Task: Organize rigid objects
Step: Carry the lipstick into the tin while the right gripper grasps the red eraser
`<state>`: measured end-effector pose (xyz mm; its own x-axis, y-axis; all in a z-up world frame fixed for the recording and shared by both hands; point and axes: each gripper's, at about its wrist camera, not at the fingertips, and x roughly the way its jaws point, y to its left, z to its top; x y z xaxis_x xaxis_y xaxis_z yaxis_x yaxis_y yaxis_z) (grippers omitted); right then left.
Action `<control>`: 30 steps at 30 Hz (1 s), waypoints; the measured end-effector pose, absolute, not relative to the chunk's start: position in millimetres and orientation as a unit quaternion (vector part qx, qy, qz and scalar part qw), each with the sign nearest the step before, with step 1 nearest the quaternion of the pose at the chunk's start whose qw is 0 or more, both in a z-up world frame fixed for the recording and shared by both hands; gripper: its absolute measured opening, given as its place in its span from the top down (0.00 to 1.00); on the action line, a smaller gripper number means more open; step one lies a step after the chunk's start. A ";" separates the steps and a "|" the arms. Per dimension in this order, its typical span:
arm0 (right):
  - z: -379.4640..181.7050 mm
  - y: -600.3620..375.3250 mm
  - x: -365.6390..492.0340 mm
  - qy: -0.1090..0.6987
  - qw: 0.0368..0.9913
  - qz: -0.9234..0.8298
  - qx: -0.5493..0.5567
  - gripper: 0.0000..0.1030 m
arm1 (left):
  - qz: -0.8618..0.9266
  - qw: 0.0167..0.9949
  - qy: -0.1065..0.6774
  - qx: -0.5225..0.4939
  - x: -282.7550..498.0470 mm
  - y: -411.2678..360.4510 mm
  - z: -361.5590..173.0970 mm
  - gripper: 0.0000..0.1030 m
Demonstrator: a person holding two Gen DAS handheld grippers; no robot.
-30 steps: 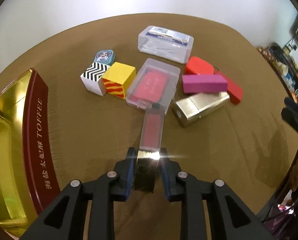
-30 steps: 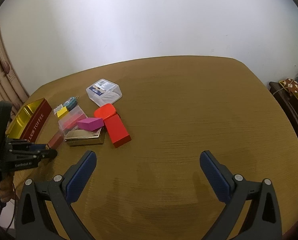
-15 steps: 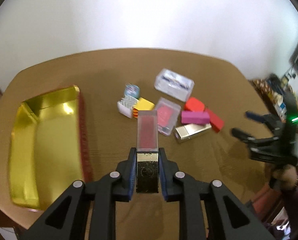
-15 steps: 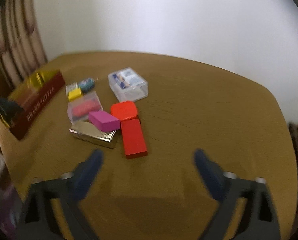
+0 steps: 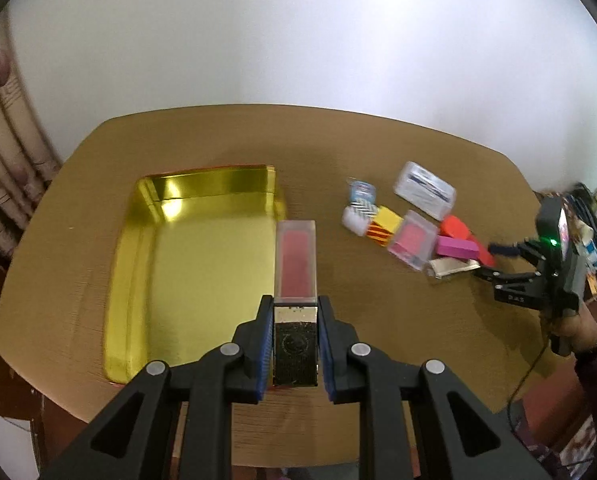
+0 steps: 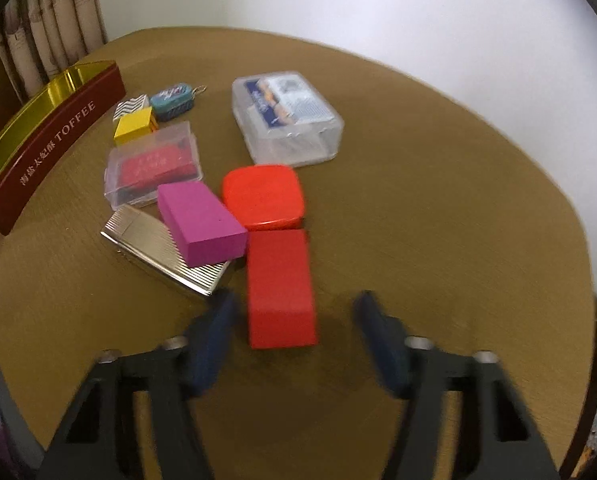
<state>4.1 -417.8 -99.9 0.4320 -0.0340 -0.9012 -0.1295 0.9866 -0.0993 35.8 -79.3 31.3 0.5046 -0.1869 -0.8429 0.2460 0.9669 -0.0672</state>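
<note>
- Left claw, bottom centre of the left wrist view: clamped on a slim clear case with a pink-red insert and a dark glittery base; case long axis runs straight ahead, up the frame, held off the worktop.
- Key relation: gold tin tray lies just left of and below the held case, its right rim under the case's left side; open, shiny, shallow walls. Judgement: a short shift left then down would drop it in.
- Right claw, lower centre of the right wrist view: blurred, spread wide, holding nothing; the fingers straddle the near end of a red block, not touching as far as I can tell.
- Red block: matte, rectangular, long axis running away from the claw, so lined up for a side pinch.
- Mid frame: purple block, matte, resting on a ribbed silver case; rounded red box touching the red block's far end.
- Farther: clear case with red insert, yellow cube, large clear plastic box.
</note>
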 end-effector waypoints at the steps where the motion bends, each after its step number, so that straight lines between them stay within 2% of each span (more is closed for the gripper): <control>1: -99.2 -417.0 5.0 0.532 0.843 0.026 -0.079 0.67 | -0.119 0.868 0.481 0.028 39.1 -73.4 31.0 0.80; 2: -98.5 -414.7 5.9 0.534 0.841 0.024 -0.084 0.74 | -0.110 0.869 0.481 0.025 43.5 -66.8 30.2 0.80; 12: -88.1 -433.1 -12.7 0.536 0.843 0.000 -0.038 0.74 | -0.068 0.859 0.506 0.044 109.1 -33.2 -11.8 0.80; 18: -57.2 -444.0 -26.0 0.515 0.857 -0.002 0.010 0.74 | -0.042 0.851 0.520 0.058 146.9 -21.4 -39.6 0.80; 23: -19.2 -411.8 -14.2 0.487 0.872 0.039 0.037 0.74 | -0.037 0.853 0.515 0.076 159.7 -17.3 -46.2 0.80; 30: 10.9 -315.7 33.2 0.465 0.869 0.153 0.069 0.74 | -0.032 0.871 0.489 0.012 129.3 13.2 -19.2 0.79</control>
